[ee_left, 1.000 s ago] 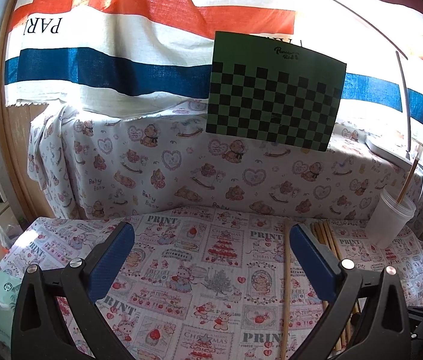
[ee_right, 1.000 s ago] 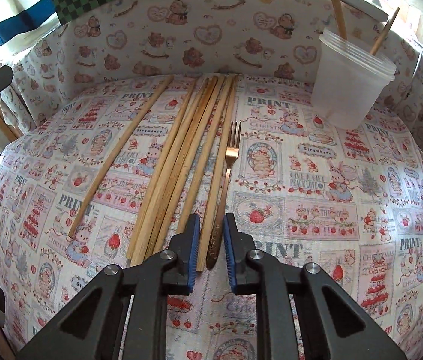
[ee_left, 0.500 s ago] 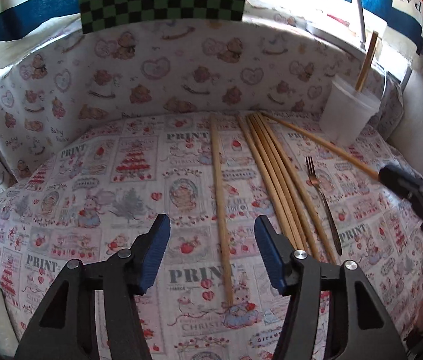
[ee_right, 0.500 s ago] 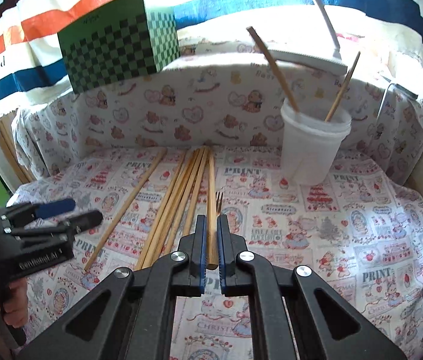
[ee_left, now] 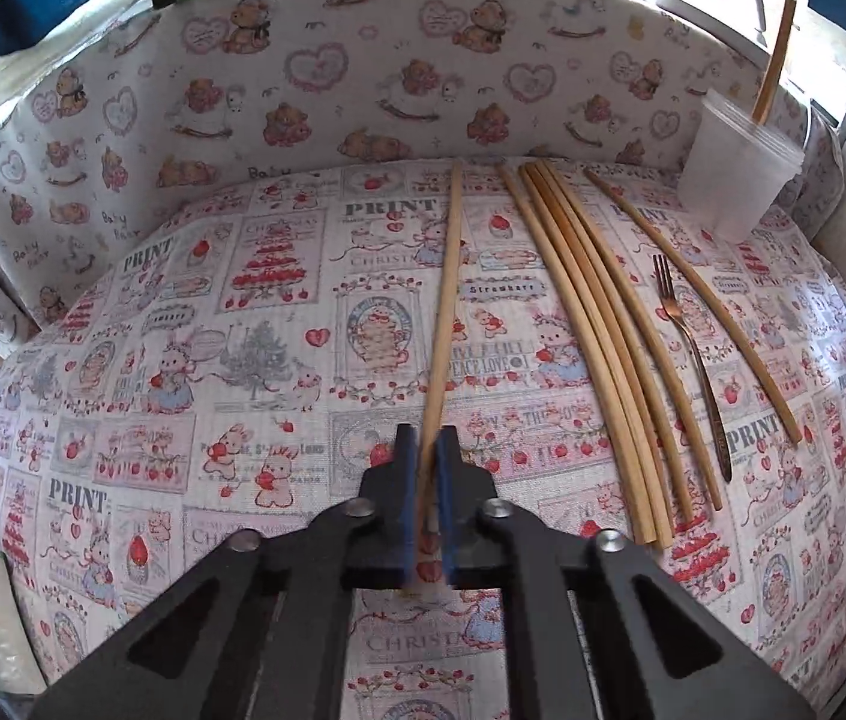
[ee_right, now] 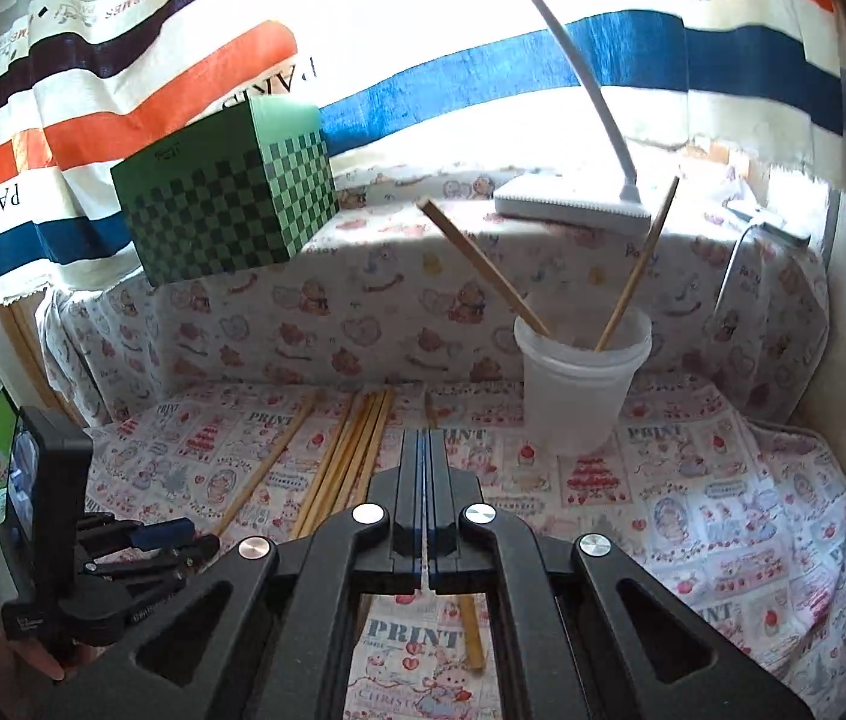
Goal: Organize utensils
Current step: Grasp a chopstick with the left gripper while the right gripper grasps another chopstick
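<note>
My left gripper (ee_left: 428,462) points down at the printed tablecloth. Its jaws are closing, and the blue pads press on the near end of a lone wooden stick (ee_left: 446,300). To its right lie a bundle of several sticks (ee_left: 591,330), a copper fork (ee_left: 693,354) and one more stick (ee_left: 699,300). A white plastic cup (ee_right: 579,396) at the back right holds two sticks (ee_right: 483,264). My right gripper (ee_right: 425,441) hangs above the cloth. Its jaws are closing, the pads meet, and nothing is between them. A stick (ee_right: 471,630) lies on the cloth beneath it.
A cloth-covered ledge behind the table carries a green checkered box (ee_right: 225,210) and a white desk lamp (ee_right: 573,204). A striped cloth hangs behind them. A wall stands at the right edge. A hand (ee_right: 3,648) holds the left gripper at lower left.
My left gripper sank and tipped down over the lone stick, then went from wide open to shut on it. My right gripper rose off the sticks and fork and closed fully.
</note>
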A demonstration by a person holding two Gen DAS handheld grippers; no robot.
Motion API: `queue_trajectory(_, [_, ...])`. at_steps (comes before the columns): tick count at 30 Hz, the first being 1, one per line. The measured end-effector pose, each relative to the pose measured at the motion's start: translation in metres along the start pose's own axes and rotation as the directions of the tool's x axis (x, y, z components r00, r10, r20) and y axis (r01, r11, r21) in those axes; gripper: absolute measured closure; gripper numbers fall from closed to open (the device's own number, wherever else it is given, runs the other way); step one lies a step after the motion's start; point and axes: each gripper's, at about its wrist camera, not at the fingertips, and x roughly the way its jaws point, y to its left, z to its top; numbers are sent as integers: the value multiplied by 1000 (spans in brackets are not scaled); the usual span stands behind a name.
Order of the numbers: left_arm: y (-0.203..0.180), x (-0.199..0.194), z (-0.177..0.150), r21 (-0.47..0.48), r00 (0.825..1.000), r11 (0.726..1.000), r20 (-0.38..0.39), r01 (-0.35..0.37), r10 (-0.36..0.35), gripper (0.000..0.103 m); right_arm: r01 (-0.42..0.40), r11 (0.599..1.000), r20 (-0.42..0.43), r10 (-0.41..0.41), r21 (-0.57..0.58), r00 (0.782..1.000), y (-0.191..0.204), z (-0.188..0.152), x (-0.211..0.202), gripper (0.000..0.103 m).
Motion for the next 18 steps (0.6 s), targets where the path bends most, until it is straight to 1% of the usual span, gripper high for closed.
queue_trajectory(1, [3, -2, 1, -8, 1000, 1000, 1, 29, -29, 98, 3, 1000, -39, -3, -9, 999, -1, -4, 7, 96])
queue_trajectory(2, [4, -6, 1, -12, 999, 999, 27, 35, -35, 98, 4, 1000, -67, -5, -15, 998, -3, -9, 15, 93])
queue_trajectory(3, [4, -13, 2, -8, 998, 1000, 64, 21, -20, 98, 8, 1000, -91, -9, -13, 996, -5, -14, 22, 83])
queue_trajectory(4, [3, -23, 2, 1, 994, 1000, 111, 2, -2, 98, 9, 1000, -121, -11, -11, 993, -7, -19, 29, 79])
queue_trajectory(6, [2, -42, 1, 6, 980, 1000, 198, 8, -9, 99, -7, 1000, -179, 8, 6, 984, -12, -31, 42, 79])
queue_trajectory(8, [2, -64, 1, 11, 956, 999, 291, 33, -35, 99, -23, 1000, -243, 23, 3, 970, -11, -42, 54, 79])
queue_trajectory(10, [3, -83, -1, 15, 927, 999, 373, 43, -46, 99, 8, 999, -292, -17, -32, 956, -8, -52, 63, 79])
queue_trajectory(13, [8, -102, 1, 16, 881, 999, 470, 46, -48, 99, 34, 998, -308, -47, -48, 950, -6, -61, 69, 80])
queue_trajectory(14, [10, -107, 0, 16, 870, 999, 490, 47, -49, 99, 39, 998, -300, -52, -49, 953, -6, -63, 69, 81])
queue_trajectory(15, [8, -111, 1, 17, 859, 998, 509, 54, -55, 99, 47, 997, -292, -62, -58, 954, -7, -64, 69, 92])
queue_trajectory(16, [10, -114, 1, 19, 850, 998, 522, 62, -63, 99, 57, 996, -291, -73, -63, 954, -7, -65, 69, 95])
queue_trajectory(18, [12, -120, 1, 24, 838, 997, 541, 68, -70, 99, 48, 998, -284, -59, -44, 957, -11, -66, 69, 95])
